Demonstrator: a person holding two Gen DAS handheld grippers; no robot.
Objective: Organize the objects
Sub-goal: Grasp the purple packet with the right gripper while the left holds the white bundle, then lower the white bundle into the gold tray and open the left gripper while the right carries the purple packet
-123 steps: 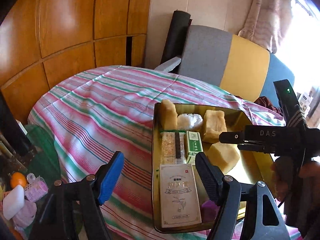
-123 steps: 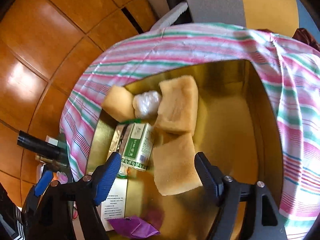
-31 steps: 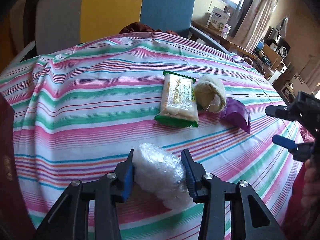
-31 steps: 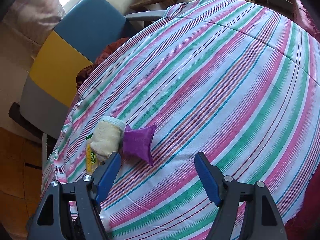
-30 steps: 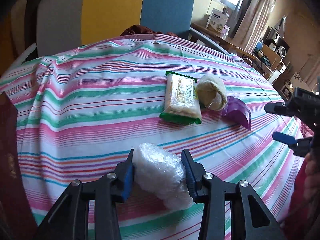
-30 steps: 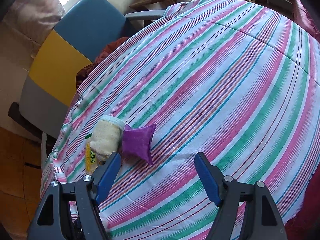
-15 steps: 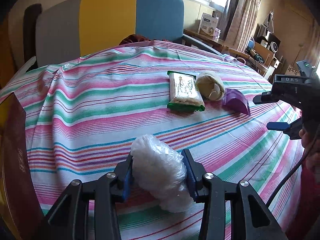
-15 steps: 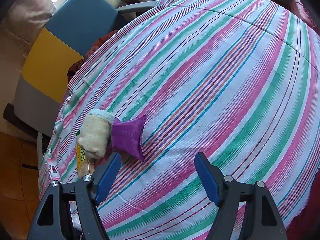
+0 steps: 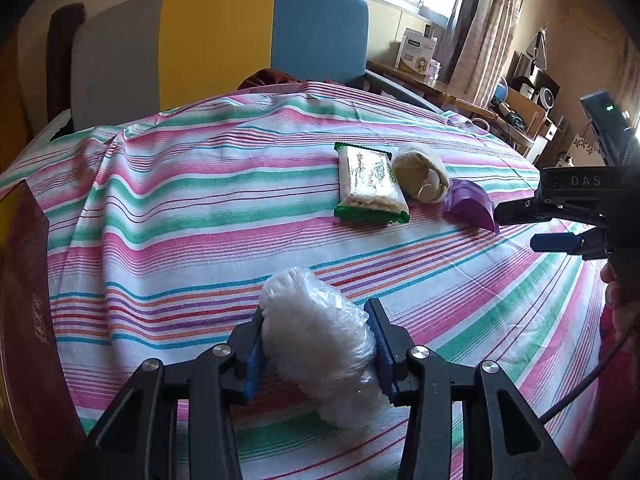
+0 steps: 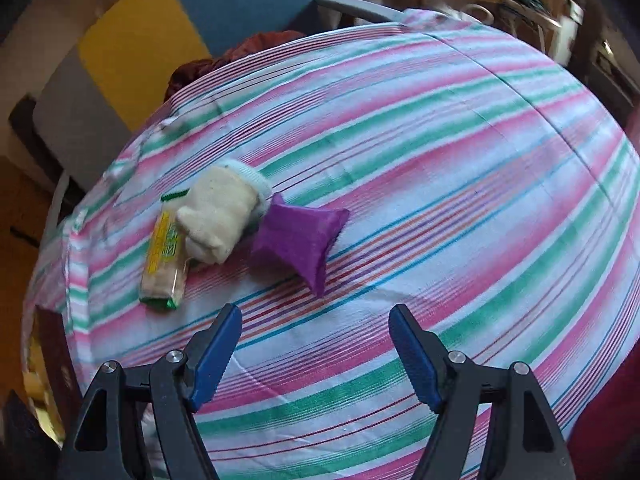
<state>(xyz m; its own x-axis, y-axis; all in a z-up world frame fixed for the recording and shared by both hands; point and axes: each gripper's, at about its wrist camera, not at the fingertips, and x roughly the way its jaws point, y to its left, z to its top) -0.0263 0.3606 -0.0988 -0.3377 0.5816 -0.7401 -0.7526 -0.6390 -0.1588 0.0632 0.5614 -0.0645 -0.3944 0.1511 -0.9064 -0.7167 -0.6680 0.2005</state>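
**Clear-wrapped bundle held at cloth level; right gripper idle**

Since four seconds back, both grippers have left the gold tray and now sit over the open striped tablecloth; over the last second the left wrist view has tipped up to show more of the room.

Left wrist view: left gripper [image 9: 318, 346] has its pads pressed on a white bundle in clear wrap [image 9: 320, 342], narrow grip, the bundle bulging past the pads, just above the striped tablecloth [image 9: 180, 208]; contact with the cloth cannot be told. Further off lie a green-edged snack packet [image 9: 368, 186], a cream knitted mitt [image 9: 420, 174] touching its right side, and a purple pouch [image 9: 470, 204] just beside the mitt. Right gripper [image 9: 532, 226] enters from the right edge, near the pouch, fingers apart. Dark red box lid [image 9: 24, 300] stands at left.

Right wrist view: right gripper [image 10: 316, 350] fingers wide, nothing between them, above bare cloth. Pouch [image 10: 300, 240], mitt [image 10: 220, 212] and packet [image 10: 164, 256] lie ahead-left, in a touching row.
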